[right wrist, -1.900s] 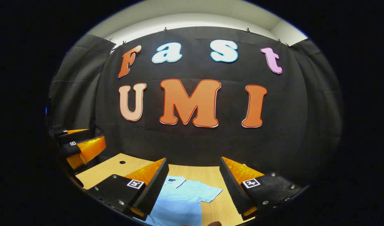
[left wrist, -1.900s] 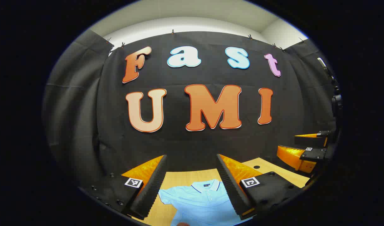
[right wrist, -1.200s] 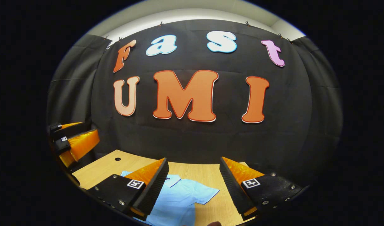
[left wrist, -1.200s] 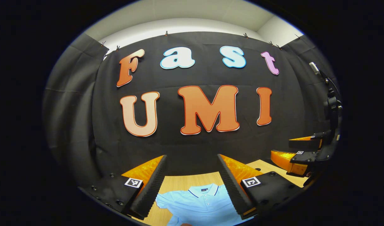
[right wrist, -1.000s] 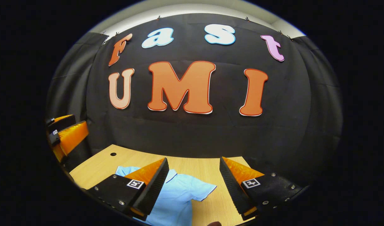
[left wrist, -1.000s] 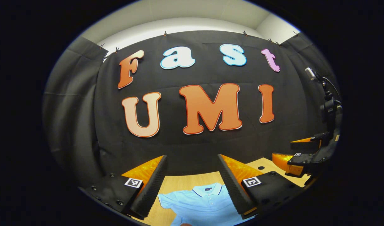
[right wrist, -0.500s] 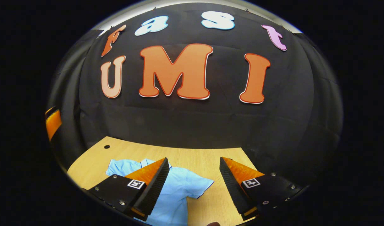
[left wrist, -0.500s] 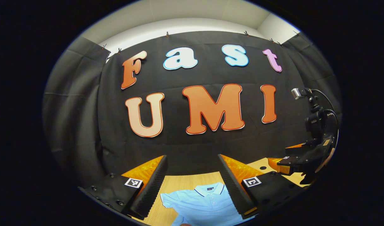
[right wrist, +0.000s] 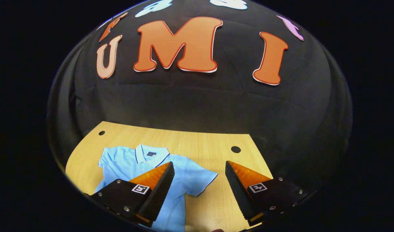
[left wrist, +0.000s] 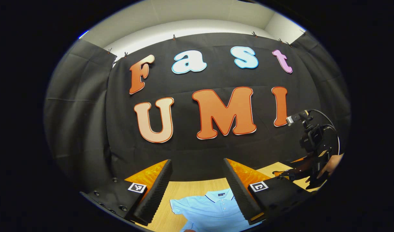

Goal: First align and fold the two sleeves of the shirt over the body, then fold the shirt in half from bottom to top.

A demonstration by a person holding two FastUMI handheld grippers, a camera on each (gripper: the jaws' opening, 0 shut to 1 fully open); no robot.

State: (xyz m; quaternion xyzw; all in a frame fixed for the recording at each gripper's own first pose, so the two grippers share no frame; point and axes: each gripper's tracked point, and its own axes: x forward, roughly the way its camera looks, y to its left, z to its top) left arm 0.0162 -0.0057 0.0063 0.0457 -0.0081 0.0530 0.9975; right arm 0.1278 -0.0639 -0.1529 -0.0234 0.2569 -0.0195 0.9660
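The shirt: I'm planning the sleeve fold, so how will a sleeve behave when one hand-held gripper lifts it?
The shirt lies flat and thin on the table, so it is probably light and floppy. A lifted sleeve would likely droop and drag neighbouring cloth. The collar looks somewhat stiffer.

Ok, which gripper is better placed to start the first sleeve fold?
Probably the right gripper: jaws open, tipped down toward the light blue polo shirt, its short sleeve lying between them. The left gripper faces the wall more.
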